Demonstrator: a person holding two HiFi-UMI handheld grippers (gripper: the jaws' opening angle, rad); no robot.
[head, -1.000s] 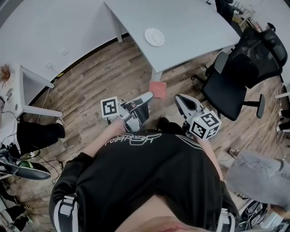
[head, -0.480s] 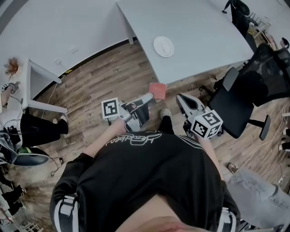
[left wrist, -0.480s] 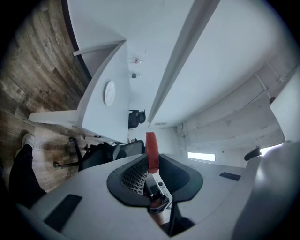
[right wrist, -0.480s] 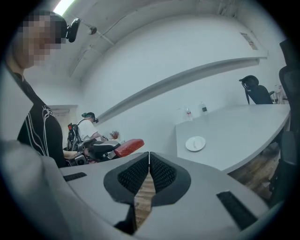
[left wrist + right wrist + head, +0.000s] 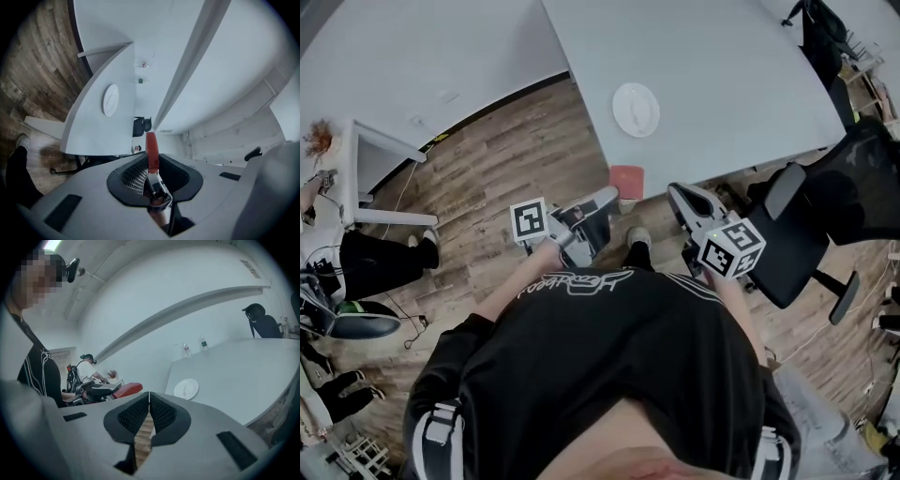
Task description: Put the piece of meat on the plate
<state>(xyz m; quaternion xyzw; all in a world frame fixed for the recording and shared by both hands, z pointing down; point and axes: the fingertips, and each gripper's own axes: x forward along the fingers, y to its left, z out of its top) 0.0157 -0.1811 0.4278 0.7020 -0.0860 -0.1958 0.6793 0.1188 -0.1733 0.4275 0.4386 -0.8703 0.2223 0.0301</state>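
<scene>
Grips the thin red piece of meat (image 5: pixel 626 180) by one edge in the left claw (image 5: pixel 609 197), above the floor (image 5: pixel 516 159) just short of the desk (image 5: pixel 731 75) with the plate (image 5: pixel 636 109). Holds the right claw (image 5: pixel 675 193) closed, empty. Seems light, fairly stiff, perhaps slick: best pinched firmly at the edge.

Flat red meat (image 5: pixel 626 180), gripped by one edge, hangs near round white plate (image 5: pixel 636 109)

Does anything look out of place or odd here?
Nothing stands out. The left gripper holds the red piece of meat by one end; the white plate lies flat on the table.
</scene>
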